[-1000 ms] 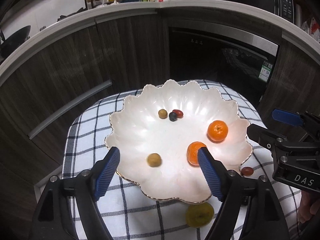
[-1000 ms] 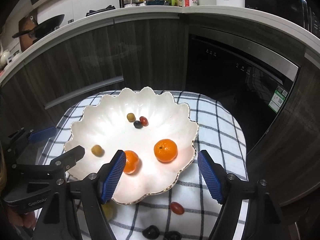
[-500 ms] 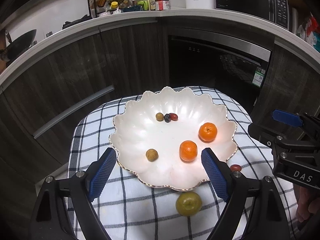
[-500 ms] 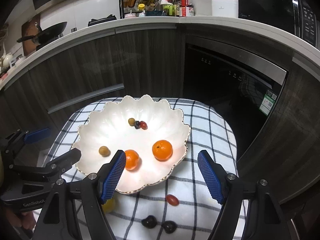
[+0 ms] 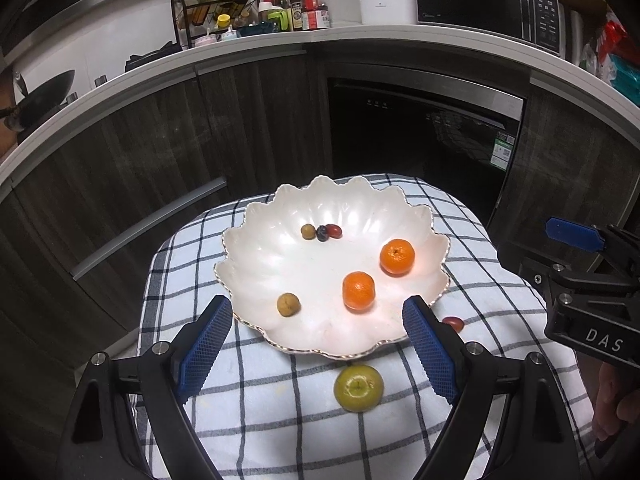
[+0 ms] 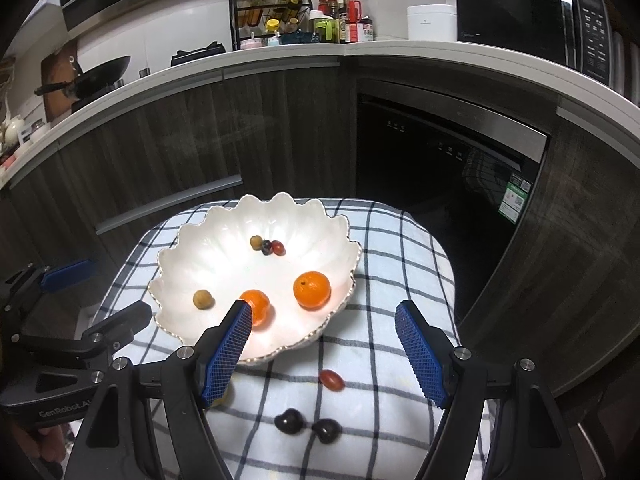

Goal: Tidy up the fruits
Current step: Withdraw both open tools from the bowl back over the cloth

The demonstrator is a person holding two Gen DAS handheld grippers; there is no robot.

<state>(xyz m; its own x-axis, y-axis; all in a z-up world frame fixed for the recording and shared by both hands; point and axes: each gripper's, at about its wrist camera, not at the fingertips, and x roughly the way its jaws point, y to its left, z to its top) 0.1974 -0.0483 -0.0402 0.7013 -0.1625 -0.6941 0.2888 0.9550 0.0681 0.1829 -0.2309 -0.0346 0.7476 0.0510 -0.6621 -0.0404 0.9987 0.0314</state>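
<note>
Where checked cloth sags, scalloped glossy white bowl, two dimpled mandarins.

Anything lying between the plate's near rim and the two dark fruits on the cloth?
Yes: in the right wrist view a small red fruit lies on the checked cloth between the white plate and the two dark fruits; otherwise bare.

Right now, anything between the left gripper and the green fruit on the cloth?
Nothing visible. The green fruit lies alone on the checked cloth, just in front of the white bowl rim. The left gripper is open and empty, with the fruit in plain sight between its fingers.
</note>
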